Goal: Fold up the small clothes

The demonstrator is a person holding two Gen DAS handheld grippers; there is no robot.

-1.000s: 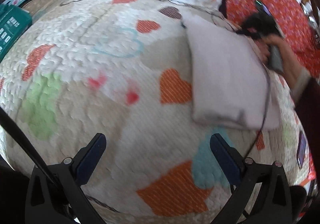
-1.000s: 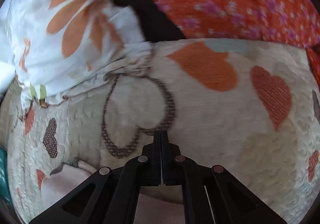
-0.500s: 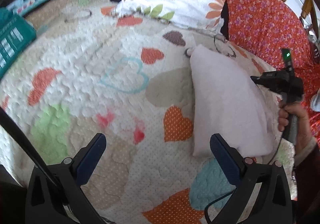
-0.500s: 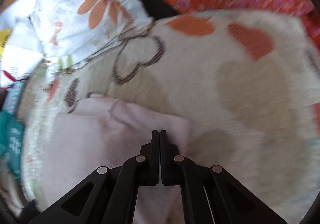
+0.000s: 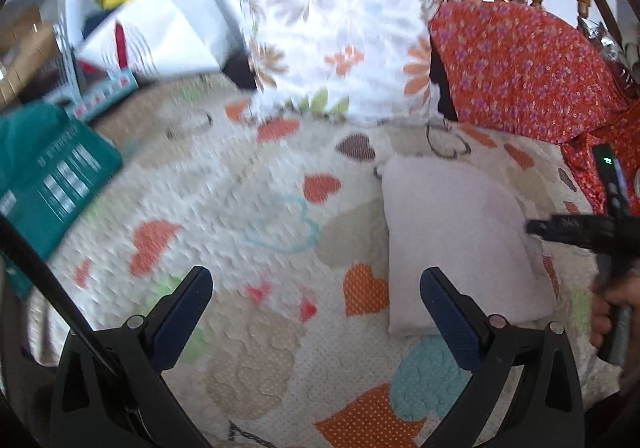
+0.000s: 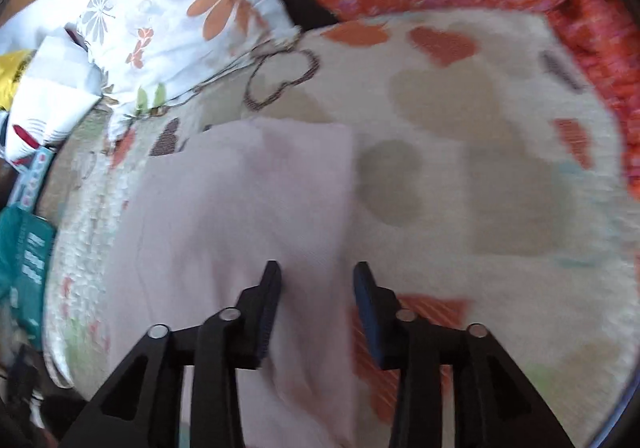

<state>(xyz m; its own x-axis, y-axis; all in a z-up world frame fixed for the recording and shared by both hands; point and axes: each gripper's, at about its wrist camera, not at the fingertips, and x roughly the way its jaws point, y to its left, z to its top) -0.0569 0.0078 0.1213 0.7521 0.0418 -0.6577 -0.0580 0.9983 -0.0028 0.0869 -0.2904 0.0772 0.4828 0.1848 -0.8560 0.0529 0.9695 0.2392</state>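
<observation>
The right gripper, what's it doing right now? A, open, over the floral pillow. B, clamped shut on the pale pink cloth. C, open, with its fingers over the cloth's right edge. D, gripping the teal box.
C: the right gripper has its jaws apart, nothing between them, over the right edge of the folded pale pink cloth on the heart quilt.

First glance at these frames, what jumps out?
The pale pink folded garment lies flat on the heart-patterned quilt, right of centre in the left wrist view. The right gripper is open just above its right edge, and the left gripper hangs wide open over bare quilt. Behind sit a floral pillow and an orange flowered cloth, with a teal box at far left.
</observation>
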